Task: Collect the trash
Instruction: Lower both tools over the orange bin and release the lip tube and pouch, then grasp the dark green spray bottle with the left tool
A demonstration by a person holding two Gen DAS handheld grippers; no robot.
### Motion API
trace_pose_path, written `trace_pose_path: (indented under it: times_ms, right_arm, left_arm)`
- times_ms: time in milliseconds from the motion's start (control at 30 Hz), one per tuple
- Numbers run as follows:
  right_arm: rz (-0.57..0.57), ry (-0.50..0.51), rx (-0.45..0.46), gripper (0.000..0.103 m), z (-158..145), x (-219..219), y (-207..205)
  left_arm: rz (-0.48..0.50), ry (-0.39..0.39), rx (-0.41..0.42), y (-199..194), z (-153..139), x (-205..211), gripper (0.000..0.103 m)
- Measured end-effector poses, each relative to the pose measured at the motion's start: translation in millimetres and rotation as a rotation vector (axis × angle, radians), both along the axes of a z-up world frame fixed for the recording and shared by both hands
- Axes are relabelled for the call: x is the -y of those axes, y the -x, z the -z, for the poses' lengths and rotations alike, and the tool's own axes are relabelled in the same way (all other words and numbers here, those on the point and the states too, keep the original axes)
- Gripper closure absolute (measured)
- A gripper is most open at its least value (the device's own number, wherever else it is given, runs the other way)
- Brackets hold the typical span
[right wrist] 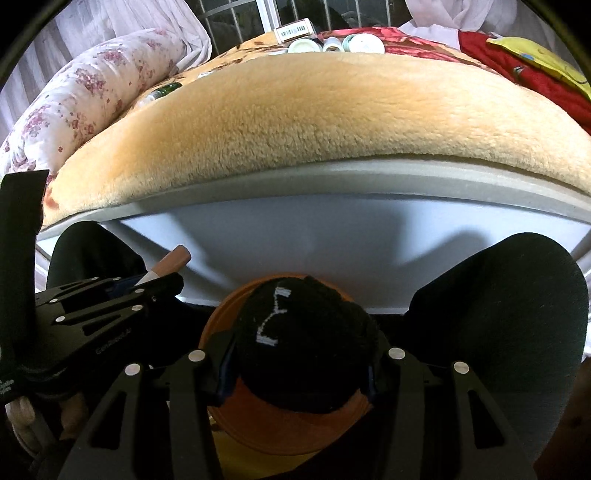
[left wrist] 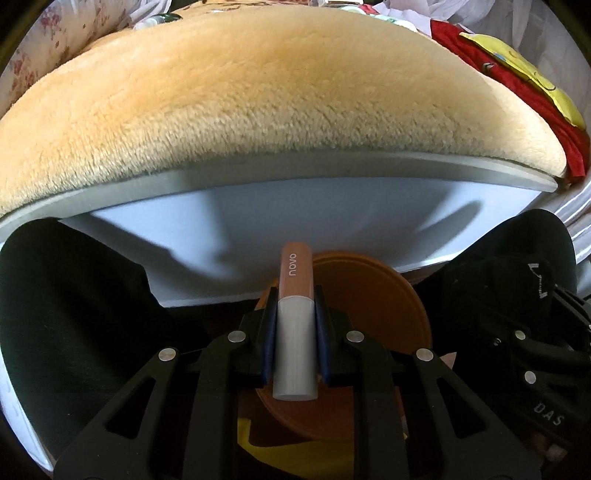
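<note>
Above the orange bin [right wrist: 280,424], the left gripper [left wrist: 295,332] pinches a tube [left wrist: 295,325] and the right gripper [right wrist: 299,373] clamps a black sock [right wrist: 303,347]. Released off-centre, either may bounce off the rim onto the floor.

The tan and white tube [left wrist: 295,325] reads "novo" along its tan end. "DAS" stands on the black right gripper [left wrist: 549,419]. The boxed label [right wrist: 295,31] at the bed's far edge carries a barcode, probably unreadable digits
</note>
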State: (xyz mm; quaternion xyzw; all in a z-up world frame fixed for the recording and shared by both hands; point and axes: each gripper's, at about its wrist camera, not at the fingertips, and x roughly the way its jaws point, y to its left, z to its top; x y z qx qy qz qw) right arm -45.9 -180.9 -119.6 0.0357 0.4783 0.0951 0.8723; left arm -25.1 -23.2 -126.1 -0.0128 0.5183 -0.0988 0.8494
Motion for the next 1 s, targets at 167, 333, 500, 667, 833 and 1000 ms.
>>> trace_pose_path:
  times_ms: [167, 333, 500, 667, 833, 1000]
  right_arm:
    - [0.018, 0.006, -0.003, 0.041, 0.0, 2.3, -1.3]
    - [0.047, -0.007, 0.000, 0.039, -0.4, 6.8, -2.8]
    - [0.053, -0.012, 0.000, 0.039, -0.5, 9.4, -2.3]
    - [0.059, -0.012, 0.013, 0.032, -3.3, 11.7, -0.8]
    - [0.073, -0.015, 0.026, 0.028, -8.6, 12.5, -1.4]
    - [0.106, -0.028, 0.061, 0.021, -18.6, 20.5, 2.5]
  left_arm:
    - [-0.004, -0.006, -0.020, -2.4, 1.6, 3.3, 0.084]
    - [-0.011, -0.009, -0.020, -2.7, 2.8, 3.2, 0.058]
    - [-0.010, -0.010, -0.024, -3.3, 2.9, 2.5, 0.058]
    - [-0.015, -0.008, -0.020, -4.4, 1.5, 0.5, 0.057]
    - [-0.016, 0.015, 0.020, -1.5, -13.3, -4.2, 0.054]
    - [-0.027, 0.042, 0.154, 3.5, -61.2, -25.8, 0.040]
